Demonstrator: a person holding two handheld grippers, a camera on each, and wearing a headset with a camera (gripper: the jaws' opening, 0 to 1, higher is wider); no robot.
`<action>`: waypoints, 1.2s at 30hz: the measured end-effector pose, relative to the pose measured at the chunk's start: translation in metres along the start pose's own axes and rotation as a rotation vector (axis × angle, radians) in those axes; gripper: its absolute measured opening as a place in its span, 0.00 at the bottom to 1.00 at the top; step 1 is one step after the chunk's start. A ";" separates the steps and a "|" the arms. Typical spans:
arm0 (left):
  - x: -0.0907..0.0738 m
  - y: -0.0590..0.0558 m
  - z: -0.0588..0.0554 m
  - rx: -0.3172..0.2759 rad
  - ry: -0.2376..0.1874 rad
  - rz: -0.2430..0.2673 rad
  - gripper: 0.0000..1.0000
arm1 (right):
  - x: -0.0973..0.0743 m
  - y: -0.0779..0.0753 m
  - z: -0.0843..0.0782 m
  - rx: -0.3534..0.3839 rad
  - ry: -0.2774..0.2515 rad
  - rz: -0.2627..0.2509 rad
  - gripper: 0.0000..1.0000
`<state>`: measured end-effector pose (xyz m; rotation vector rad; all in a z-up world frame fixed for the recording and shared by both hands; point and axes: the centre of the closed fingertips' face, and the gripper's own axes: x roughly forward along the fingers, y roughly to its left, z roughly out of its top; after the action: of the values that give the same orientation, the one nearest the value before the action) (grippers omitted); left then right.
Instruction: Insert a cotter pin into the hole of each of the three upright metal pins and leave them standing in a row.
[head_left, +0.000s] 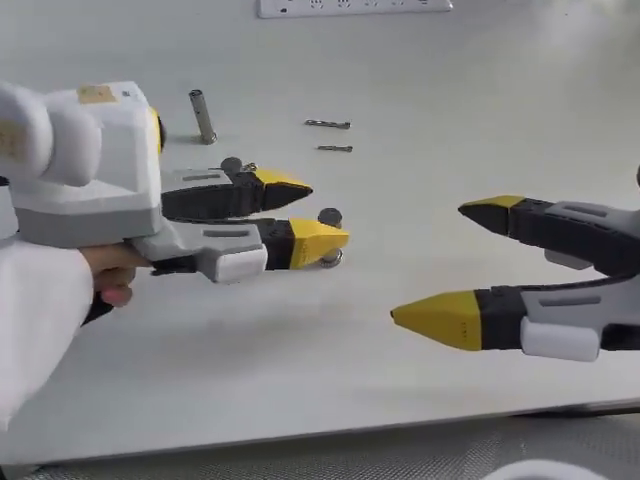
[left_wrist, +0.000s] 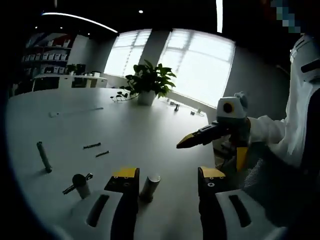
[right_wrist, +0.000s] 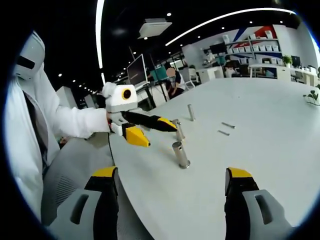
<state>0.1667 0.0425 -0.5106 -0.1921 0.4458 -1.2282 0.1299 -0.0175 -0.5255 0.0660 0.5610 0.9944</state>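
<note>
Yellow-tipped grey right gripper (head_left: 428, 262) hangs nearest, jaws spread wide and empty. Beyond it, the matching left gripper (head_left: 328, 213) is also released, with a short silver metal pin (head_left: 330, 216) upright between its jaws. A second pin (head_left: 232, 165), with a cotter pin through it, stands behind. Farthest on the white table (head_left: 480, 100), a third pin (head_left: 203, 115) stands near two loose cotter pins (head_left: 328, 124).

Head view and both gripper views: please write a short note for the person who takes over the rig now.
Left gripper: open, with the nearest pin standing between its jaws, not clamped.
Right gripper: open, empty, above the table.
Middle pin appears to carry a cotter pin already; nearest pin and far pin stand upright without one.
Two loose cotter pins lie on the table beyond them.
Left to do: fit those two pins, keep the row.
</note>
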 end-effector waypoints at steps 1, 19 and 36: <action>-0.003 -0.001 0.001 -0.008 -0.005 -0.001 0.50 | 0.000 0.000 0.000 0.002 0.002 0.001 0.86; -0.038 -0.037 -0.003 -0.043 -0.037 -0.053 0.86 | -0.001 -0.030 -0.005 -0.032 0.108 0.001 0.86; -0.087 -0.007 0.004 -0.054 -0.107 0.158 0.94 | 0.014 -0.082 0.043 -0.245 0.241 0.024 0.87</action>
<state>0.1399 0.1214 -0.4845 -0.2624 0.3937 -1.0465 0.2200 -0.0428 -0.5190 -0.2688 0.6544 1.0950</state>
